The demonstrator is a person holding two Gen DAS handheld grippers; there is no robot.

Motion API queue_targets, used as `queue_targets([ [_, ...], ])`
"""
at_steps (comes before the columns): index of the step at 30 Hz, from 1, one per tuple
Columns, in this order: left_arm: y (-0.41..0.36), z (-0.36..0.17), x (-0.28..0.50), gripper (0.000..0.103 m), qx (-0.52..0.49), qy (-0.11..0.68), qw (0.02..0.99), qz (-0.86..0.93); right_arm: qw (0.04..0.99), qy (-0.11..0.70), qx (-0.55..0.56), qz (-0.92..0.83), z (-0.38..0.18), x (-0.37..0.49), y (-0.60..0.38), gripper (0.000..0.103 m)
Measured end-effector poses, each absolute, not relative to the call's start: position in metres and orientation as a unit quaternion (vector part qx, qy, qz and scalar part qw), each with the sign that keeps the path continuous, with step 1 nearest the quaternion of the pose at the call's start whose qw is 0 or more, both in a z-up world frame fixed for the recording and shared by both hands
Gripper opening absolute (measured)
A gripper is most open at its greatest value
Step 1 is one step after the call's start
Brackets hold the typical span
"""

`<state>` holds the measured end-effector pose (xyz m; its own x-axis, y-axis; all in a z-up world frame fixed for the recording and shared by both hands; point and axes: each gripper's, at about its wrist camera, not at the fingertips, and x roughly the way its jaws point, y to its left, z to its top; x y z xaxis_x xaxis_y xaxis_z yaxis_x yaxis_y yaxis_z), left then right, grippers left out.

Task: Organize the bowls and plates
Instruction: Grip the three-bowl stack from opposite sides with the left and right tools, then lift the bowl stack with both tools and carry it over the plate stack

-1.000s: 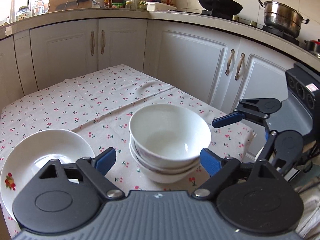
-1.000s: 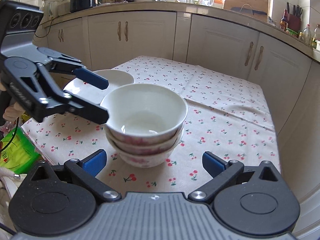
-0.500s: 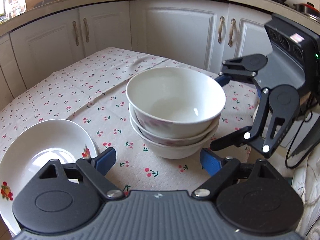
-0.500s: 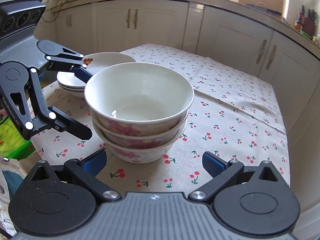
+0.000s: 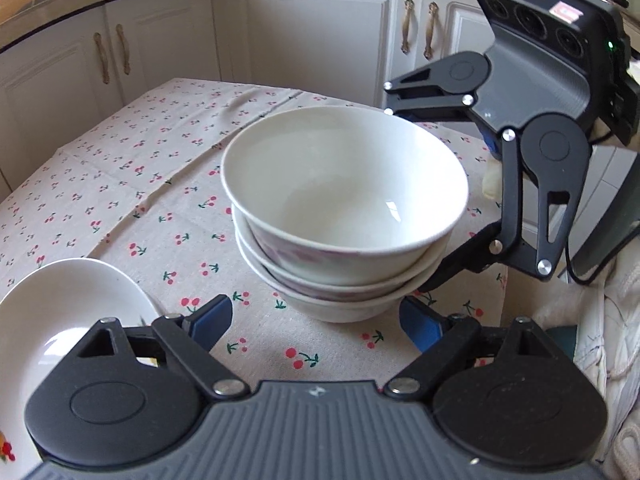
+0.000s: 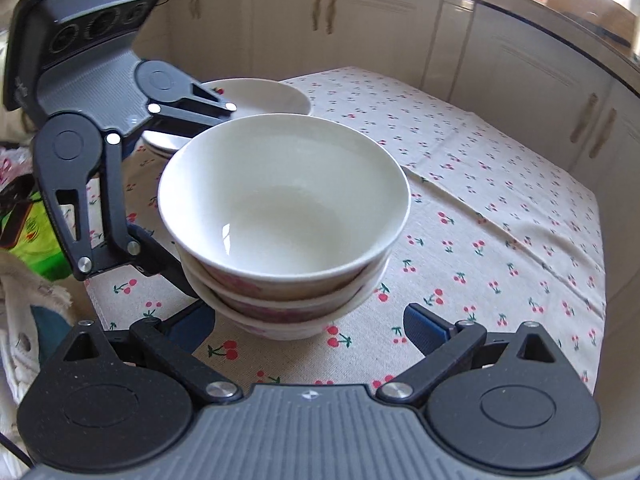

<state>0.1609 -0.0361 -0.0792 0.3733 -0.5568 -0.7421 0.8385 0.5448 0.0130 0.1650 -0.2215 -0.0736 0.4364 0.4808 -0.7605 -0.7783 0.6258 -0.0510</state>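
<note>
Three bowls [image 5: 344,216] sat nested, plates [image 6: 256,98] stacked at ten o'clock — sorting looked nearly done; left gripper [image 5: 316,322] and right gripper [image 6: 308,326] both gaped, empty.

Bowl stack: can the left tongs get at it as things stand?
Probably yes. The left tongs are open, facing the bowl stack with only bare tablecloth between. The right tongs, also open, flank the stack's other side.

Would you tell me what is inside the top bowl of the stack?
The top bowl looks empty, its white inside bare. It hides the insides of the two bowls nested beneath it.
</note>
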Motion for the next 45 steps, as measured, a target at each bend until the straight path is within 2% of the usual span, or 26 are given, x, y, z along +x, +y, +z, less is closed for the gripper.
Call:
queue_targets([
  [7, -0.043, -0.08, 0.167, 0.087, 0.214, 0.358, 0.784, -0.459, 0.799, 0.373, -0.219, 0.418, -0.07, 0.171, -0.22, 0.095],
  [14, -0.043, -0.077, 0.172, 0.079, 0.218, 0.358, 0.762, -0.494, 0.78, 0.373, -0.243, 0.44, -0.067, 0.177, -0.219, 0.089],
  [45, -0.047, -0.076, 0.195, 0.082, 0.223, 0.382, 0.722, -0.532, 0.76, 0.39, -0.262, 0.45, -0.07, 0.183, -0.215, 0.089],
])
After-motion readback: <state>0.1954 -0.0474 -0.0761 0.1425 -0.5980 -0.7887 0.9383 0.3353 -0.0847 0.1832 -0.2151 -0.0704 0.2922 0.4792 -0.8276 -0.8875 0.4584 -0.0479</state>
